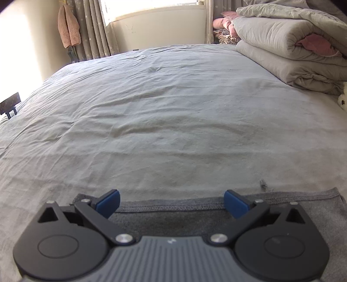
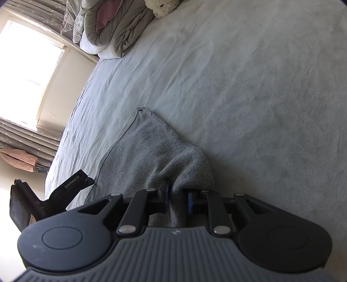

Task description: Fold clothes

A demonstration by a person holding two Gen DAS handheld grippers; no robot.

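My left gripper (image 1: 172, 202) hangs low over the near edge of the bed (image 1: 164, 112), jaws spread wide w/ nothing between them; the blue pads (image 1: 108, 202) sit just above the stitched hem of the grey garment (image 1: 177, 219), which lies flat under me on the sheet. My right gripper (image 2: 178, 198) has its jaws pinched nearly together on a bunched fold of the same grey garment (image 2: 149, 151); the cloth rises from the bed into my grip, its far corner pointing away. Left of it in the right wrist view I see my left gripper's body, marked "GenRobot.AI" (image 2: 72, 181). Far right on the bed: folded grey quilts (image 1: 290, 50) w/ pink lining. Far left: a pink towel (image 1: 68, 27) hanging by the curtains (image 1: 93, 28), next to the window (image 1: 151, 8).
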